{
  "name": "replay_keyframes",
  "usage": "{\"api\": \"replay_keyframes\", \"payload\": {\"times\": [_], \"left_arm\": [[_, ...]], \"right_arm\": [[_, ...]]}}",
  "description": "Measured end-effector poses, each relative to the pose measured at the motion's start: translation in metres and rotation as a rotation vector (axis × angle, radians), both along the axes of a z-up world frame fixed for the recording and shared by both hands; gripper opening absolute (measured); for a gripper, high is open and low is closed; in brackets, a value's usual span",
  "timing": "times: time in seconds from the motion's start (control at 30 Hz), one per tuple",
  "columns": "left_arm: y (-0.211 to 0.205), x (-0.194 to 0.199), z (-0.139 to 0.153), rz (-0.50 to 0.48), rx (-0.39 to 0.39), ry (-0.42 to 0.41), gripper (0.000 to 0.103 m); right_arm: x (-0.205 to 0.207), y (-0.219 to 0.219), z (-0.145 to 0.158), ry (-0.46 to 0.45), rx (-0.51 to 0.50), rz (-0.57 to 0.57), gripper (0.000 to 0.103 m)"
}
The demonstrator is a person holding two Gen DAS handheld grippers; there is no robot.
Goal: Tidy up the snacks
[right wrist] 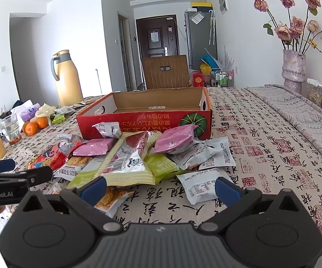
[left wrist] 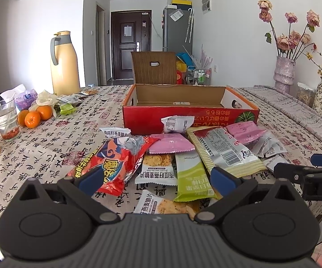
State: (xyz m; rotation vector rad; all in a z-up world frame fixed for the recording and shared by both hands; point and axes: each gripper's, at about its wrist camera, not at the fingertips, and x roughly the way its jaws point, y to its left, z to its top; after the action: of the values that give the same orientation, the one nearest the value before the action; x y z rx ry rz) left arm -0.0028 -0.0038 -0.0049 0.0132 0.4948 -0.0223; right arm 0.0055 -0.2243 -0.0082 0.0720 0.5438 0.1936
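Both the left gripper (left wrist: 156,178) and the right gripper (right wrist: 159,187) hover with fingers spread and empty at the frames' bottom, apparently poised to choose from the crinkly foil snack packets (left wrist: 183,154) heaped mid-frame before the open red cardboard box (left wrist: 190,114).

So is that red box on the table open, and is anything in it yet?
Open: the red box has its lid flap standing up behind it. The visible part of its cardboard floor is bare; the snack packets all lie outside, in front.
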Motion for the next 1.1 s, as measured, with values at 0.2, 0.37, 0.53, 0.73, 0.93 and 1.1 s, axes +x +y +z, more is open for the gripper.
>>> {"api": "replay_keyframes", "payload": {"times": [0.2, 0.37, 0.53, 0.73, 0.93, 1.1], "left_arm": [[-0.0018, -0.0009, -0.0007, -0.008, 0.004, -0.001, 0.103], [0.0005, -0.0006, -0.0015, -0.013, -0.012, 0.002, 0.103], [0.0014, -0.0006, -0.0016, -0.013, -0.017, 0.003, 0.103], [0.0016, -0.0008, -0.0022, -0.014, -0.020, 0.004, 0.103], [0.0017, -0.0004, -0.0030, -0.015, -0.020, 0.004, 0.103], [0.0017, -0.0003, -0.0028, -0.015, -0.021, 0.004, 0.103]], "right_arm": [[0.0005, -0.0006, -0.0023, 0.001, 0.001, 0.000, 0.103], [0.0008, -0.0012, -0.0032, 0.002, 0.001, -0.001, 0.103], [0.0010, -0.0013, -0.0032, 0.004, 0.002, 0.000, 0.103], [0.0011, -0.0012, -0.0033, 0.005, 0.002, -0.001, 0.103], [0.0009, -0.0015, -0.0035, 0.005, 0.003, -0.001, 0.103], [0.0012, -0.0016, -0.0033, 0.006, 0.003, -0.001, 0.103]]}}
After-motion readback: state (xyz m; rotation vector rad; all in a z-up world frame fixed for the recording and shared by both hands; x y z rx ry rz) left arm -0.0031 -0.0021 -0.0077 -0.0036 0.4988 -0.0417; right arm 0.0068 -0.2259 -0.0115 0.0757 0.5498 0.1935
